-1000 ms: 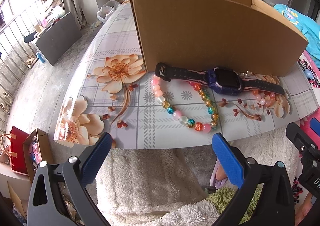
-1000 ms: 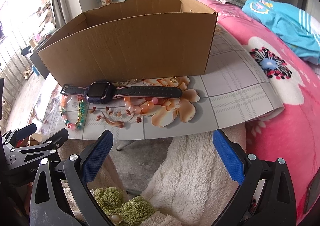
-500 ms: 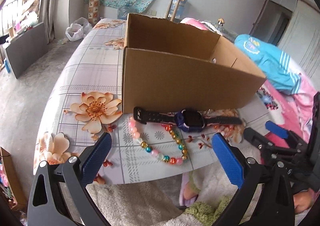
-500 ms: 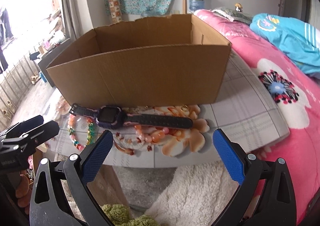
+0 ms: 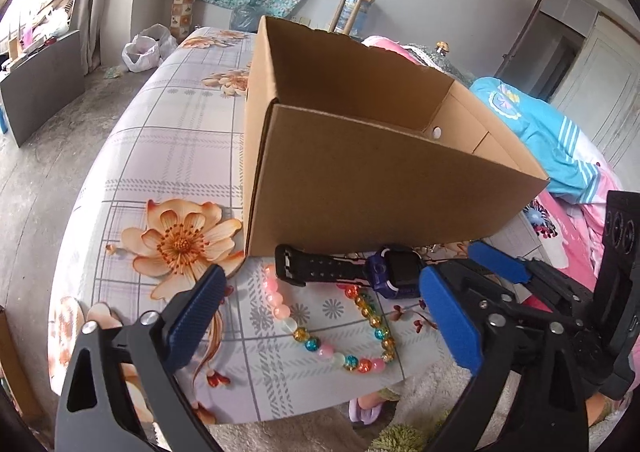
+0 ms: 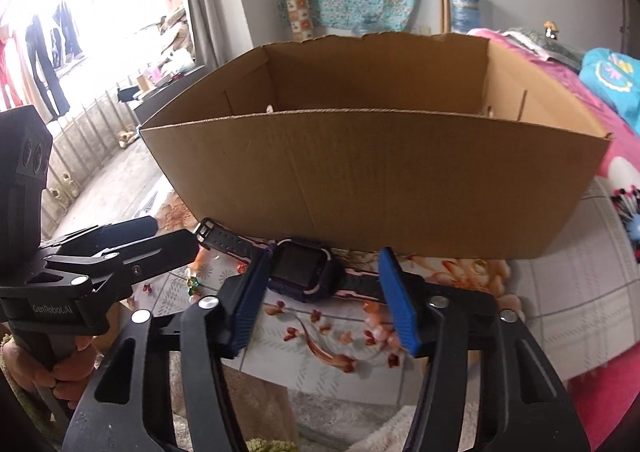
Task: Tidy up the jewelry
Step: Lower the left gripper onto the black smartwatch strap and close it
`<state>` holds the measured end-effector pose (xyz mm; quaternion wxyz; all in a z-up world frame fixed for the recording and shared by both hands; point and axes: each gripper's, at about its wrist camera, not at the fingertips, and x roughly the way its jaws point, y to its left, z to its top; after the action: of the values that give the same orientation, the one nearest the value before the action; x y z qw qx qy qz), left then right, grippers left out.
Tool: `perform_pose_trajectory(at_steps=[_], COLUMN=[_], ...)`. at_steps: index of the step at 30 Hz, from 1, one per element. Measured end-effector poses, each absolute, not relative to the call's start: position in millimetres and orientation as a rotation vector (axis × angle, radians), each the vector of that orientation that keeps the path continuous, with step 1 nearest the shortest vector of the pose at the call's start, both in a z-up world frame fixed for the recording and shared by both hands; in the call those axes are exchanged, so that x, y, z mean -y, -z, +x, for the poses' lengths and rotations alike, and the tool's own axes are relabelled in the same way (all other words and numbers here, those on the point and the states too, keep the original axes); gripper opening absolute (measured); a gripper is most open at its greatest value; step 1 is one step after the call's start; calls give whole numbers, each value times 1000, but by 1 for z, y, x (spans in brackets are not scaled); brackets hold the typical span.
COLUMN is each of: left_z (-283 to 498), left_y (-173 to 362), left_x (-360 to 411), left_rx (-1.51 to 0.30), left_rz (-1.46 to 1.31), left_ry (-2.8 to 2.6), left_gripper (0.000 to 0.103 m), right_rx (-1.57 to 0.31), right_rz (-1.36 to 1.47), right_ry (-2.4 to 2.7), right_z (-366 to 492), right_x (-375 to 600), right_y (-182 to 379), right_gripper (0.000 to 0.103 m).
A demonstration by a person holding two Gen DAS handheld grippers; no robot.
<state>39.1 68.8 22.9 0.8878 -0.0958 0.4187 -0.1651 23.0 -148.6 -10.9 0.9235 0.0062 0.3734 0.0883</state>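
Nothing boxed yet | watch (image 6: 306, 272), bead bracelet (image 5: 332, 328) lie before our cardboard box (image 6: 376, 187) | right gripper (image 6: 326, 306) closing around watch, untouched | left gripper (image 5: 320, 316) closing, empty

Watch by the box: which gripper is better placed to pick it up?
Right. The right gripper straddles the watch, its fingers closing around it. The left gripper frames the bead bracelet.
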Motion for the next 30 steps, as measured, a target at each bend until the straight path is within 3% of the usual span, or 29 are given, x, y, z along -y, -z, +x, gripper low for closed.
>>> perform_pose_trajectory(at_steps=[8, 12, 15, 30], left_z=[60, 66, 68, 68], left_y=[-5, 1, 0, -3], left_x=[-75, -78, -80, -80], left_rx=[-946, -972, -971, -949], left_rz=[-246, -263, -266, -406], left_ry=[346, 348, 353, 468], left_gripper=[56, 44, 39, 36], right_rx=[-824, -831, -829, -815], right_rz=[8, 8, 12, 16], right_ry=[-213, -221, -223, -224], right_z=[35, 36, 37, 33], right_x=[142, 140, 141, 145], right_y=[25, 29, 27, 33], right_gripper=[26, 25, 25, 25])
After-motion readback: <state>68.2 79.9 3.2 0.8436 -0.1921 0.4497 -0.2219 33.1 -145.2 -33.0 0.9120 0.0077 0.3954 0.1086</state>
